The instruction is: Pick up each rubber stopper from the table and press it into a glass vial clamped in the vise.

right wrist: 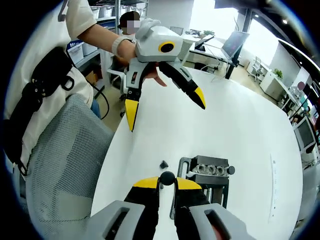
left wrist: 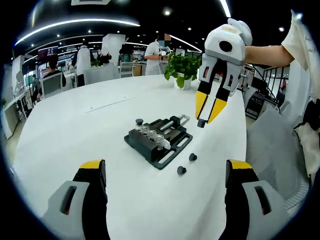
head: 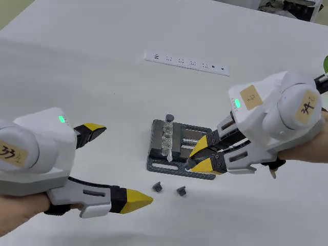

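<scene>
A dark vise on the white table clamps a row of glass vials; the far vial carries a stopper. Two loose rubber stoppers lie just in front of the vise. My right gripper hovers at the vise's near right corner, shut on a small dark stopper between its yellow tips. My left gripper is wide open left of the vise, nothing between its jaws. In the left gripper view the vise, both loose stoppers and the right gripper lie ahead.
A white power strip lies far behind the vise. A grey mesh chair stands at the table's edge beside the person. A potted plant sits at the table's far side, with people and desks beyond.
</scene>
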